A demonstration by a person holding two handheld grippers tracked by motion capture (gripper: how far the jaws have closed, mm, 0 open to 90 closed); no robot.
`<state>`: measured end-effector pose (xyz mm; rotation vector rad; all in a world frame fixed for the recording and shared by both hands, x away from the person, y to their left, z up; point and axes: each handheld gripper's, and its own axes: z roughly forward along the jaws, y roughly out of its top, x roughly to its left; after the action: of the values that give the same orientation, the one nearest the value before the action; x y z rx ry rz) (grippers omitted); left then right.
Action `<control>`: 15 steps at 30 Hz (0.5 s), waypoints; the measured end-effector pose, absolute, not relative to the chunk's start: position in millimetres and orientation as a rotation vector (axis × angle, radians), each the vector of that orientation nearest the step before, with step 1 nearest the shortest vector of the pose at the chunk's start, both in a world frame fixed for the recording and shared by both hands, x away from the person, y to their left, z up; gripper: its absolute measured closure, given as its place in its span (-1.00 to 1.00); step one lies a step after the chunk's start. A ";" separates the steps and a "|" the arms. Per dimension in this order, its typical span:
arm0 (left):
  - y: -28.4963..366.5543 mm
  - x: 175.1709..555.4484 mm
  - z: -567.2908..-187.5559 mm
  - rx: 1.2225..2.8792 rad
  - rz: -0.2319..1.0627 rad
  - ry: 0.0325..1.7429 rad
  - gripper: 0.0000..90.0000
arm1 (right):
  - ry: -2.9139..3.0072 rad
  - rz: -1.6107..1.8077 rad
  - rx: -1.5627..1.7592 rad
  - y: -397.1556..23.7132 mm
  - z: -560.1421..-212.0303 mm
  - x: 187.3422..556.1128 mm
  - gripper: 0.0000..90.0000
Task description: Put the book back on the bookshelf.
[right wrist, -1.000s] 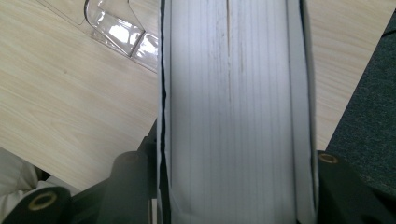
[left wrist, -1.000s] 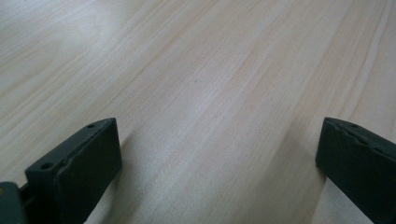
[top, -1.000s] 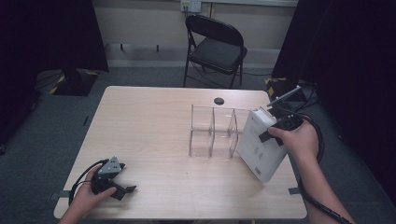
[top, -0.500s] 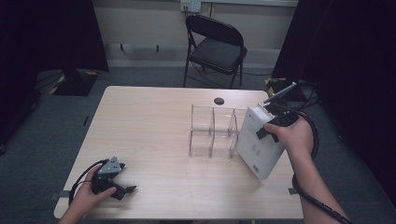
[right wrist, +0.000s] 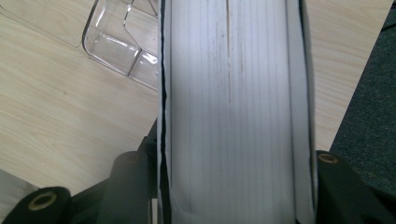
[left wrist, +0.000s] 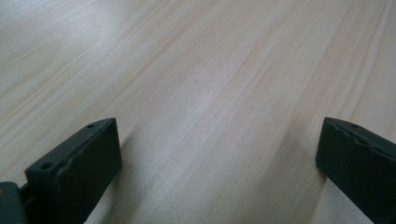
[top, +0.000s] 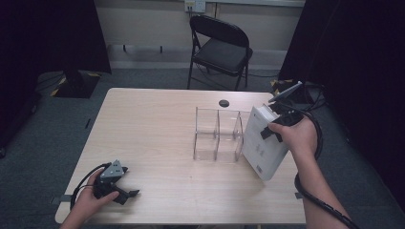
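A white book [top: 261, 148] was clamped between the jaws of the right gripper [top: 279, 125], held tilted above the right part of the wooden desk [top: 153, 124], with its lower corner near the desk's front right area and its upper end leaning away toward the far right. The book sat just beside the right end of a clear plastic organizer [top: 217, 136], a rack with upright dividers forming open compartments, standing on the desk right of the middle; whether the book touched the rack could not be told. In the right gripper view, the page edges of the book [right wrist: 233, 107] ran up between the two black jaws, which pressed on its covers from either side, and a corner of the clear organizer [right wrist: 123, 46] lay on the wood to the upper left. The person's right hand [top: 293, 138] gripped the tool, a black cable looping down along the forearm. At the near left corner of the desk, the left gripper [top: 125, 193] rested on the surface in the left hand [top: 88, 202], well apart from the book. In the left gripper view, its jaws stood wide apart with nothing but bare wood [left wrist: 210, 84] between them. A small dark round spot [top: 223, 102] sat near the far edge, and a black folding chair [top: 219, 47] stood beyond the desk.
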<state>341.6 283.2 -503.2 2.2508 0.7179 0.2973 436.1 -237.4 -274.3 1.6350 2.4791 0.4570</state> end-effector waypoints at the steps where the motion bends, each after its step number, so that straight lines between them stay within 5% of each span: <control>1: 283.5 341.8 -503.0 2.254 0.303 0.714 -1.00 | 2.477 0.450 1.636 -237.0 -274.4 437.0 0.16; 15: 283.2 341.5 -503.3 2.250 0.296 0.720 -1.00 | 2.466 0.440 1.649 -233.2 -274.2 444.7 0.16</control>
<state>341.5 283.2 -503.3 2.2496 0.7196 0.2956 444.7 -233.2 -274.2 1.6492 2.4658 0.4405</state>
